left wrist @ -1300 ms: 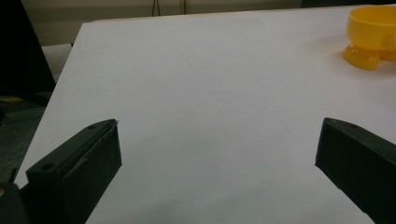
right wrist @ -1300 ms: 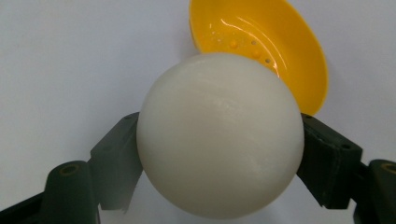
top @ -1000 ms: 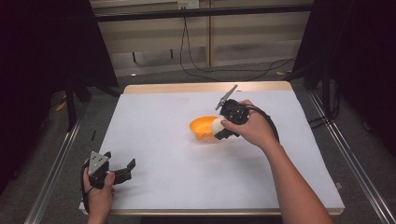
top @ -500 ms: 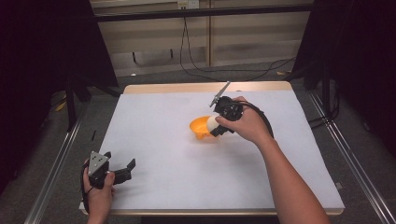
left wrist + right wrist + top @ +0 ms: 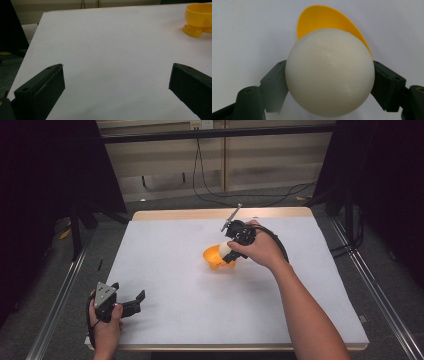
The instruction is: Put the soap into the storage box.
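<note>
- A smooth cream-white ball (image 5: 329,72) is clamped between the two black jaws of the right gripper (image 5: 227,254), one jaw pressed against each of its sides, as seen in the right gripper view.
- Just beyond the jaws, behind the ball, the rim of a small yellow plastic bowl (image 5: 324,20) is seen; the ball is held over the near edge of that bowl (image 5: 215,259).
- In the high view the right gripper is held by the right hand (image 5: 260,249) near the middle of the white tabletop (image 5: 190,295), with a black cable looping from it.
- The left gripper (image 5: 131,304) is held by the left hand (image 5: 106,322) at the near left corner of the tabletop, well apart from the bowl.
- Its jaws are spread wide with nothing between them; only bare white surface is seen in the gap in the left gripper view.
- Far ahead of the left jaws and to their right, the yellow bowl (image 5: 200,15) is seen standing on its stubby foot.
</note>
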